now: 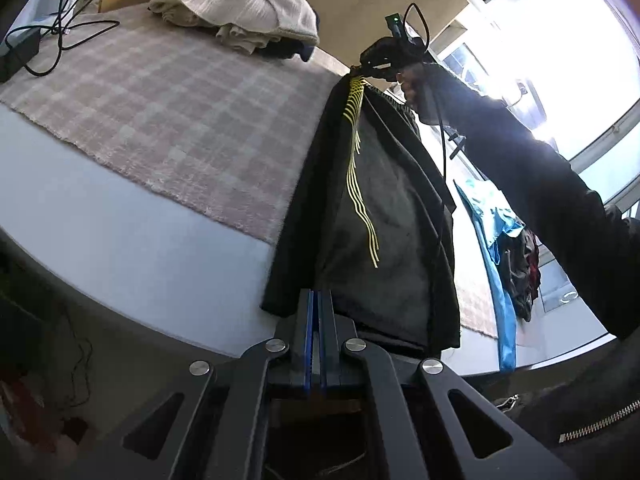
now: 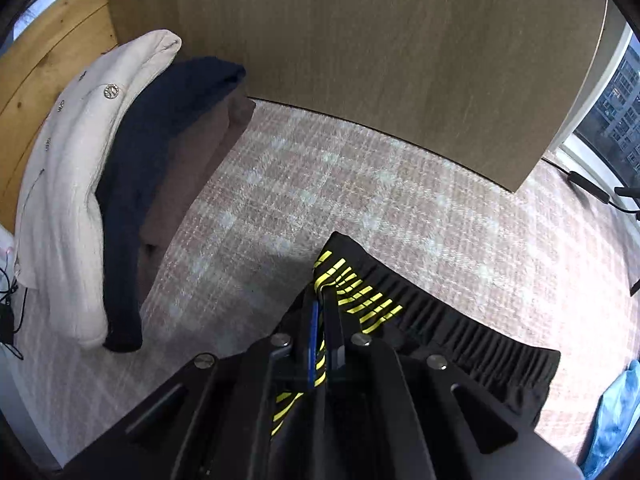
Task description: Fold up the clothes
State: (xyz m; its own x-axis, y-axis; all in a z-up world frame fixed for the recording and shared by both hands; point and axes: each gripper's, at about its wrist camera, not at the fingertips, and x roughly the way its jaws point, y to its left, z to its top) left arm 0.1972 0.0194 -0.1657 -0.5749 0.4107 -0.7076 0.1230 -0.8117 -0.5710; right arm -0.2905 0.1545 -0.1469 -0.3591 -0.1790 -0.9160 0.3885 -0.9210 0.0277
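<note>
A bed carries a checked pink blanket [image 1: 168, 112] over a pale sheet [image 1: 120, 248], with a wooden headboard [image 2: 360, 60] at the far edge and bright windows [image 1: 560, 40] to one side.

At the blanket's far corner lies a stack of folded clothes: a cream knit [image 2: 76, 184] on top, a navy garment [image 2: 160, 160] beside it and a brown one [image 2: 192, 184] under that. In the left wrist view the same stack [image 1: 240, 12] sits at the far edge. Black cables [image 1: 60, 36] lie at the other far corner.

The task item is a pair of black shorts [image 1: 380, 220] with yellow stripes [image 1: 356, 152] and an elastic waistband [image 2: 460, 332]. The shorts hang stretched between the two grippers above the blanket, near its side edge.

The left gripper [image 1: 318, 300] is clenched on one end of the shorts; its blue-padded fingers [image 1: 310, 336] meet with fabric between them.

The right gripper [image 2: 322, 300] is clenched on the waistband end at the striped area. In the left wrist view it [image 1: 362, 70] is held by a hand [image 1: 412, 88] in a dark sleeve [image 1: 540, 184], with the shorts hanging from it.

A blue cloth [image 1: 492, 240] and dark garments [image 1: 520, 272] lie at the bed's side edge beyond the shorts.
</note>
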